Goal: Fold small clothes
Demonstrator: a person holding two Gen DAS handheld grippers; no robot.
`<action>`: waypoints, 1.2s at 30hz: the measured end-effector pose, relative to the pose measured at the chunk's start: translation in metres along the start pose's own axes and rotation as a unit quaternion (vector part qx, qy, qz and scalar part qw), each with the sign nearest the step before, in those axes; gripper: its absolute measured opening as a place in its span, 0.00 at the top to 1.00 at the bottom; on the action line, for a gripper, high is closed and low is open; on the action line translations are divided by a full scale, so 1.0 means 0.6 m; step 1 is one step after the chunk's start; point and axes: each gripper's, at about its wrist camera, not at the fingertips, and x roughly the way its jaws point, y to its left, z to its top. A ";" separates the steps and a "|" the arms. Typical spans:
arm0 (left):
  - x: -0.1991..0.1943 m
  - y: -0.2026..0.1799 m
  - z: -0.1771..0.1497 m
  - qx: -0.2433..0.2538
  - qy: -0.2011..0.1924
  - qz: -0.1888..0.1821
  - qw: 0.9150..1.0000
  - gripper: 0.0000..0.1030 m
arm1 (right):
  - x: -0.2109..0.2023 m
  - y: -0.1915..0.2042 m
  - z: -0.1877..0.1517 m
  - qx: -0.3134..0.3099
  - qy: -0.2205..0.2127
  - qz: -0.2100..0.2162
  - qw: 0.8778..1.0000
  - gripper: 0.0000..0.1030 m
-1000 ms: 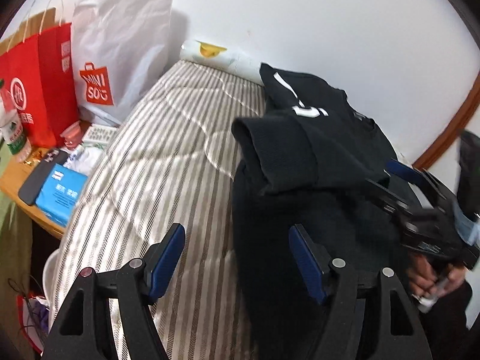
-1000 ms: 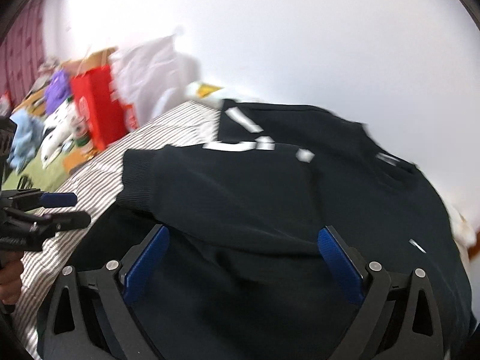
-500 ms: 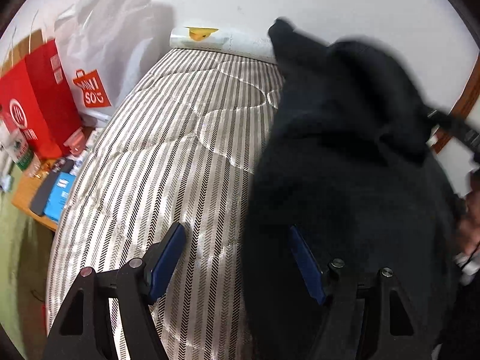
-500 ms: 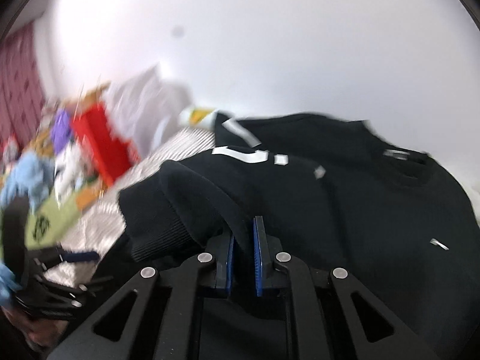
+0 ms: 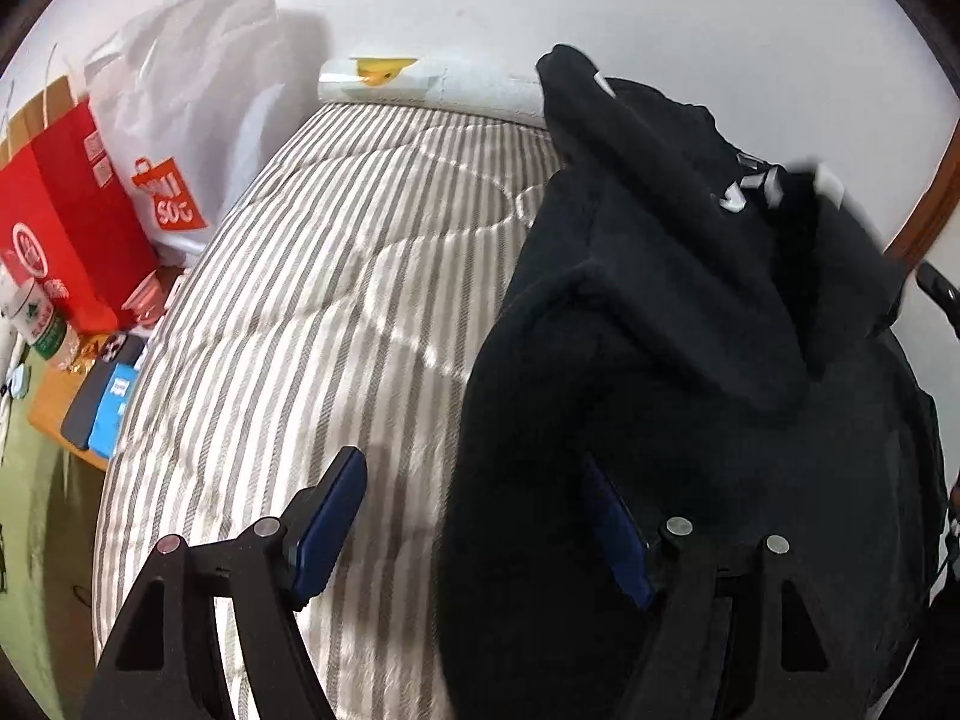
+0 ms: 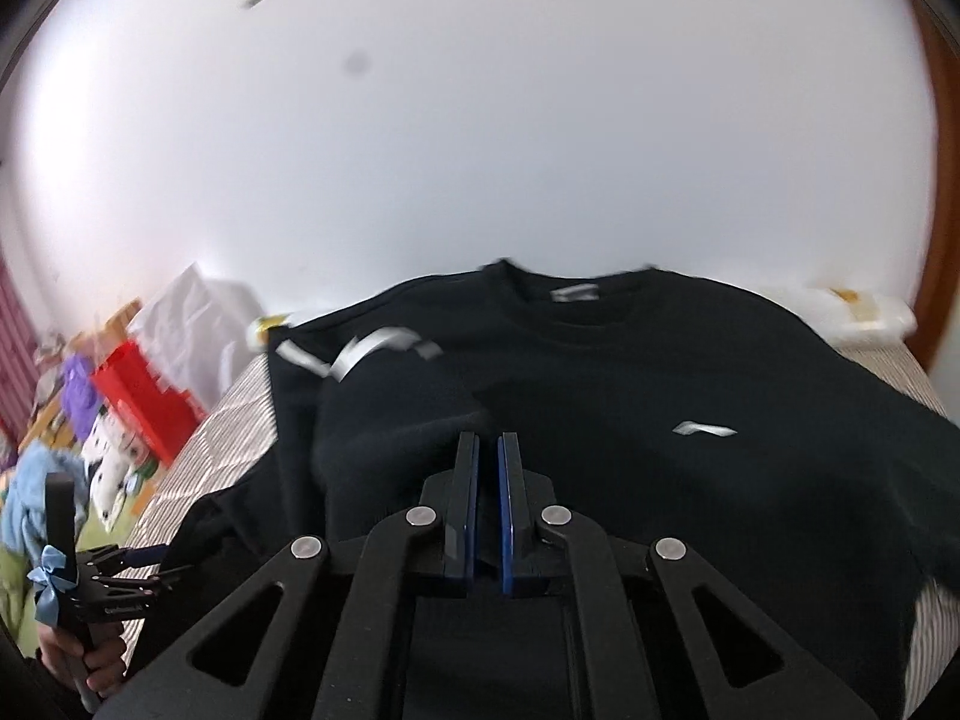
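Right tongs [image 6: 487,468] are now clenched on a fold of the black sweatshirt [image 6: 690,480], where a second ago they gaped wide. Left tongs [image 5: 474,516] stay released over the sweatshirt's left edge, gripping nothing. The sweatshirt covers the striped bed's [image 5: 336,312] right half; the left half lies bare. Beyond the bed's far left corner a white bag [image 5: 180,120] reads roughly "MINISO".

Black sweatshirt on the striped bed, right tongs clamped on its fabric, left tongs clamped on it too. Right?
Not quite: the left tongs stand open, per the left wrist view. The rest holds: black sweatshirt on the striped bed, right tongs clamped on fabric.
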 end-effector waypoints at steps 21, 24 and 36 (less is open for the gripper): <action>0.059 -0.039 0.079 0.019 -0.030 0.001 0.999 0.30 | 0.038 0.033 -0.038 -0.071 0.069 -0.003 0.995 0.25; 0.058 -0.049 0.072 0.040 -0.038 0.012 0.998 0.30 | 0.087 0.061 -0.042 -0.078 0.090 -0.012 0.993 0.24; 0.062 -0.041 0.071 0.035 -0.041 0.009 0.998 0.29 | 0.095 0.017 0.011 -0.011 0.039 -0.037 0.998 0.95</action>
